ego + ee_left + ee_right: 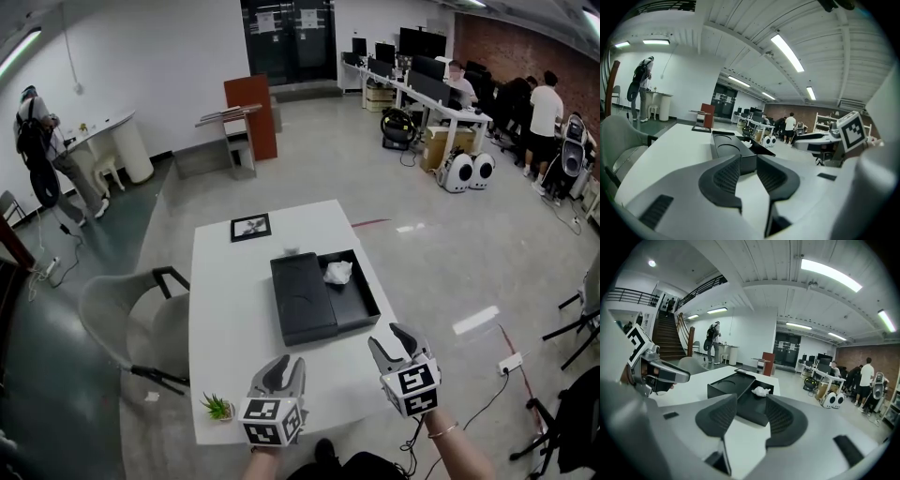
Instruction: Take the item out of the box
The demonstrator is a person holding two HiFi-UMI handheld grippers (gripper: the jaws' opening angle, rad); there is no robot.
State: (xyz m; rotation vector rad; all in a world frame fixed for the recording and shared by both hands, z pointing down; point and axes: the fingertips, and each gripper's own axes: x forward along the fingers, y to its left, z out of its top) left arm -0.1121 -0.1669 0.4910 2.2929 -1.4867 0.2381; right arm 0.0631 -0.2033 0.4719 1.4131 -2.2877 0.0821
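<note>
Crumpled white item (337, 272) lies in the far end of the open black box (357, 305), which sits in the middle of the white table (225, 309) with what looks like its lid (302, 300) touching its left side. The item looks like a wad of paper or thin cloth: probably very light, soft and easily squashed, not slippery, and unlikely to break. It should yield under the pads, so a gentle pinch across its bulging middle seems the best hold, taken from above so that the jaws come down clear of the box's low walls. Because it weighs so little, it may shift or roll if a finger nudges it before the jaws meet, and the shallow box could slide on the smooth tabletop. The right gripper (394, 339) hovers over the near right edge of the table with its jaws apart and nothing between them; its own view shows the item (761, 391) straight ahead, well beyond the fingertips. The left gripper (281, 370) hangs over the near edge, also parted and empty, facing the lid's end. The right one seems better placed to reach in, while the left could steady the box.
</note>
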